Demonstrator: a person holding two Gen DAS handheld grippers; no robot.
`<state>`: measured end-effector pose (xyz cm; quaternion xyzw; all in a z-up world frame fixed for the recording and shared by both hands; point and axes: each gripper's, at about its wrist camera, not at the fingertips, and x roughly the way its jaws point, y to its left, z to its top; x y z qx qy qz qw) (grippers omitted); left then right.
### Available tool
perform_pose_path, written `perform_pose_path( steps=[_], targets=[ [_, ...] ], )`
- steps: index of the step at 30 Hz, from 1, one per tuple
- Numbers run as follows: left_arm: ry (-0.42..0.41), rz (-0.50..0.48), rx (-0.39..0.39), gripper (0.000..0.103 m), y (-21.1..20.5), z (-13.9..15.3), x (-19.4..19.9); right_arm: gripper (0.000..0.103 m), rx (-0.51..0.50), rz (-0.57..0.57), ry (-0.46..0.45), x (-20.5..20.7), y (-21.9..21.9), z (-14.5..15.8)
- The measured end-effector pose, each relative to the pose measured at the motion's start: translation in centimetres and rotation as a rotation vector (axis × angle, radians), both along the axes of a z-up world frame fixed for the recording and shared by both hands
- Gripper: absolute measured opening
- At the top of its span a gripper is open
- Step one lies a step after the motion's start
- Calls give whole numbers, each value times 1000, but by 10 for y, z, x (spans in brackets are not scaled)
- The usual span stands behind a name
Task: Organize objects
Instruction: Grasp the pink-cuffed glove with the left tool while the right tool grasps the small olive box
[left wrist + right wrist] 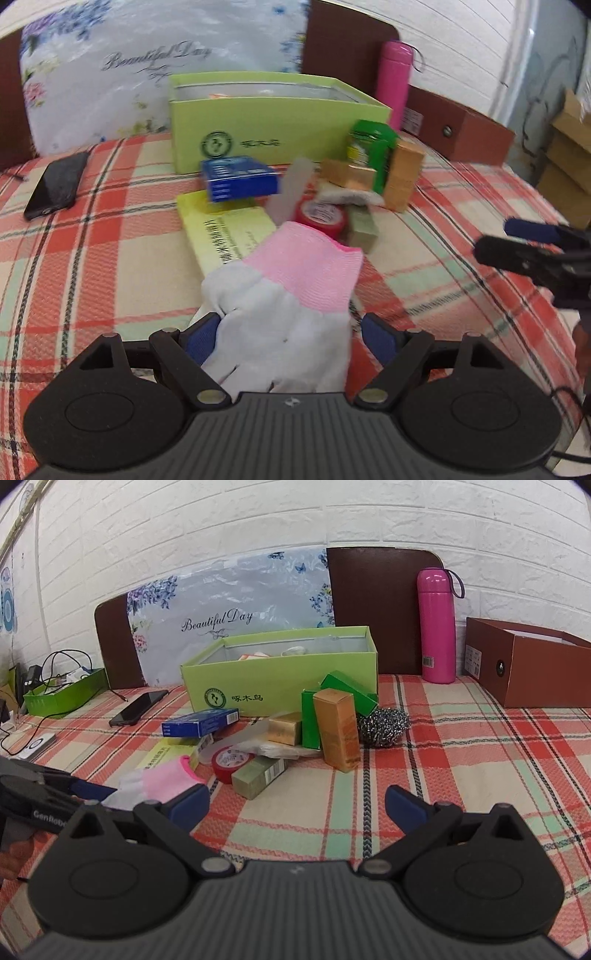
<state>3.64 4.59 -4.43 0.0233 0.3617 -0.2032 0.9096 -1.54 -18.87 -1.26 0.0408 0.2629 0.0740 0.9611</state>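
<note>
Both the left claw (290, 334) and right claw (297, 805) gape wide over a plaid cloth (461, 760), white brick wall (258, 524) far behind.

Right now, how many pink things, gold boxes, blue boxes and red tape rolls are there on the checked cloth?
Pink things: 2, the flask and the glove with its pink cuff
Gold boxes: 2, the tall gold box and the small gold box
Blue boxes: 1, the blue box
Red tape rolls: 1, the red tape roll
Total: 6
</note>
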Motion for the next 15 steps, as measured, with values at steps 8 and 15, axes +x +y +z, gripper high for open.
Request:
perform_pose_path(
  steps=[8,15],
  targets=[
    [-42,53,111,58,-17,-7,-1,103,-6,17,26,15,10,-6],
    [22,49,5,16,-3,1,-11,82,-6,59,102,58,35,-18]
  ],
)
